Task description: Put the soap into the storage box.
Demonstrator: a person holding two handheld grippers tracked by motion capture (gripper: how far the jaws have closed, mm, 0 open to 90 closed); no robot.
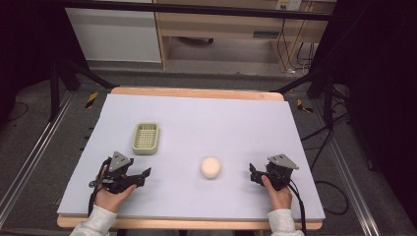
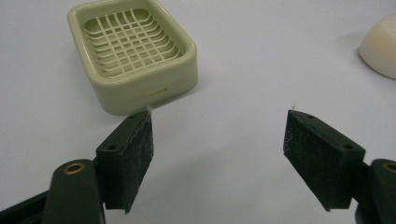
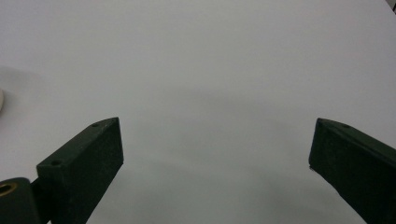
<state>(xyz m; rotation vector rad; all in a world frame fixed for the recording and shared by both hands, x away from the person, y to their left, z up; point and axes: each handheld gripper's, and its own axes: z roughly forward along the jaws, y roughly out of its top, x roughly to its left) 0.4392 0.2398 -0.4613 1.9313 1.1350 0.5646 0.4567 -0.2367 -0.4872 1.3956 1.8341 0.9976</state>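
A pale green soap dish (image 1: 146, 138) with a grid floor rests empty on the left half of the white table top; the left gripper view has the soap dish (image 2: 133, 51) just beyond its jaws. A round cream soap bar (image 1: 210, 167) lies near the table's middle, and the soap bar (image 2: 382, 45) peeks in at the right edge of that view. My left gripper (image 1: 143, 173) sits low at the front left, open, with nothing between its jaws (image 2: 219, 154). My right gripper (image 1: 253, 172) rests at the front right, open over bare table (image 3: 215, 154), right of the soap bar.
The white table top (image 1: 206, 123) lies on a wooden board with an edge all round. A person's hands and pale sleeves (image 1: 282, 221) come in at the front edge. Beyond the table stand black frame legs (image 1: 54, 88), cables and a wooden cabinet (image 1: 221, 29).
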